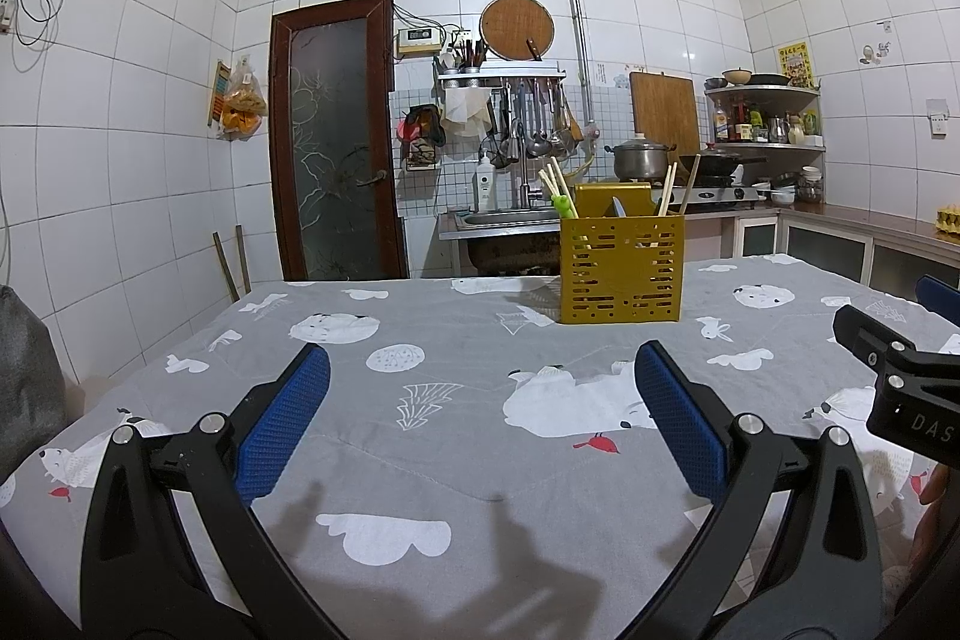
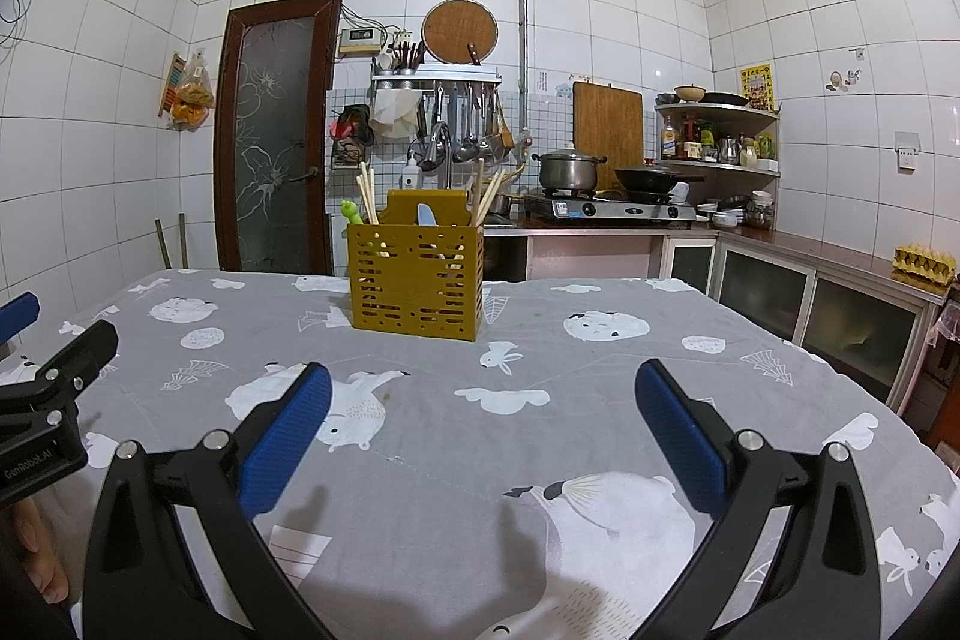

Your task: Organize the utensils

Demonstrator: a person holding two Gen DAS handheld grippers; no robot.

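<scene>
A mustard-yellow utensil caddy (image 1: pixel 621 271) stands upright toward the far side of the worktop (image 1: pixel 468 370), which is covered by a grey cloth printed with white bears, rabbits and clouds. The caddy is a squarish plastic box whose walls are pierced with rows of short horizontal slots, and a taller solid back panel rises behind its rim. Its contents stick up above the rim in groups: on the left, a pair of pale wooden chopsticks (image 2: pixel 367 197) leaning leftward beside one small green-topped utensil (image 2: pixel 351 211); in the middle, one pale blade-like tip (image 2: pixel 425 215); on the right, about three more light wooden sticks (image 2: pixel 487 196), though the exact count is hard to read. The left tool (image 1: pixel 480 418) hovers low over the cloth with its two blue-padded fingers (image 1: pixel 288 430) spread wide and nothing between them. The right tool (image 2: pixel 483 421) likewise has its blue fingers (image 2: pixel 681 436) wide apart and empty. Both sit well short of the caddy, side by side, each visible at the edge of the other's view.
</scene>
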